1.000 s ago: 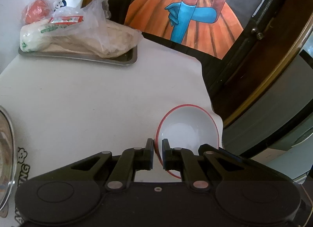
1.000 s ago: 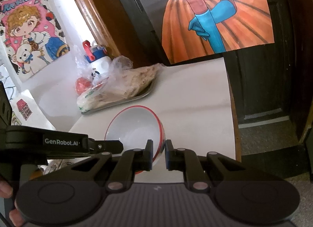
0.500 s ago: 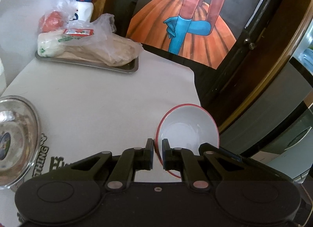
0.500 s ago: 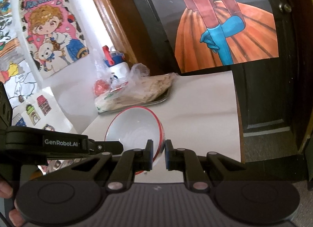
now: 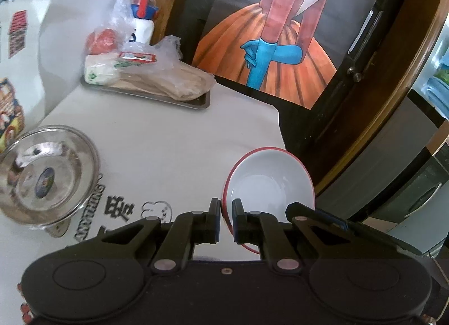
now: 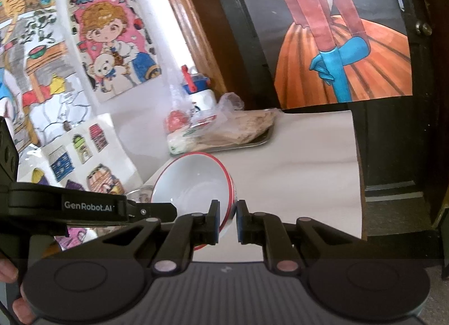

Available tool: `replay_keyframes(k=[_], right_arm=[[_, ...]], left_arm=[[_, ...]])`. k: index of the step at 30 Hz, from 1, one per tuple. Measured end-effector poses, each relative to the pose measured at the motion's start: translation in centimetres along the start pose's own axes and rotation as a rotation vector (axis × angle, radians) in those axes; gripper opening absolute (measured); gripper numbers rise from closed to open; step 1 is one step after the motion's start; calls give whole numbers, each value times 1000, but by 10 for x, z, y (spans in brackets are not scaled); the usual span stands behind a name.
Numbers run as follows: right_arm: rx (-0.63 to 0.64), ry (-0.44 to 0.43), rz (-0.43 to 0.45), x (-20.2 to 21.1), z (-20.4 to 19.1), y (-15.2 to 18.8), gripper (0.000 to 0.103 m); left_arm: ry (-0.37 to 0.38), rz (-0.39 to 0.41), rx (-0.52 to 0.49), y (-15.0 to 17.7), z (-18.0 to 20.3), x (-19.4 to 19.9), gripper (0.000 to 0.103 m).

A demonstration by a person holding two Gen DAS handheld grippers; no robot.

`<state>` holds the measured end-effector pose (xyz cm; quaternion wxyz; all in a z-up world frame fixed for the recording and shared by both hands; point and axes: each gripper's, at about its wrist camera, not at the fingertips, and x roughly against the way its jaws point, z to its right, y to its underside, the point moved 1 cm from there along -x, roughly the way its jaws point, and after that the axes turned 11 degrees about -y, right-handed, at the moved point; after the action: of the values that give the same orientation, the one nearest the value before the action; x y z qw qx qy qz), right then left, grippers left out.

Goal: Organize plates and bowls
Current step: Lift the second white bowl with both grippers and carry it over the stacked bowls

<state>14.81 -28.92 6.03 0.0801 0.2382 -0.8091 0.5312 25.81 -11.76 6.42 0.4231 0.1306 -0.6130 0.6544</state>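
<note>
Two tongs grip one white, red-rimmed ceramic bowl (image 5: pixel 268 176) that we hold tilted above the white-covered table (image 5: pixel 168 140): left gripper (image 5: pixel 226 219) and right gripper (image 6: pixel 228 221) clench opposite rims, beside a shiny steel dish (image 5: pixel 45 173)

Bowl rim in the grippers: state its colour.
Red, around a white bowl; clearest in the left wrist view.

I see both wrist cams close above the desk (image 5: pixel 174 140), angled down toward the far door; both share the tray (image 5: pixel 196 102) (image 6: pixel 252 142).
</note>
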Motion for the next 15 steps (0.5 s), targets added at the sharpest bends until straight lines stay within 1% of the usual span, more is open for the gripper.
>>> replay_keyframes(k=[9, 15], right_arm=[[36, -38, -17, 17, -32, 17, 13], [44, -52, -44, 22, -44, 30, 13]], left_arm=[[-19, 19, 21, 26, -17, 35, 8], [-39, 10, 23, 44, -25, 49, 8]])
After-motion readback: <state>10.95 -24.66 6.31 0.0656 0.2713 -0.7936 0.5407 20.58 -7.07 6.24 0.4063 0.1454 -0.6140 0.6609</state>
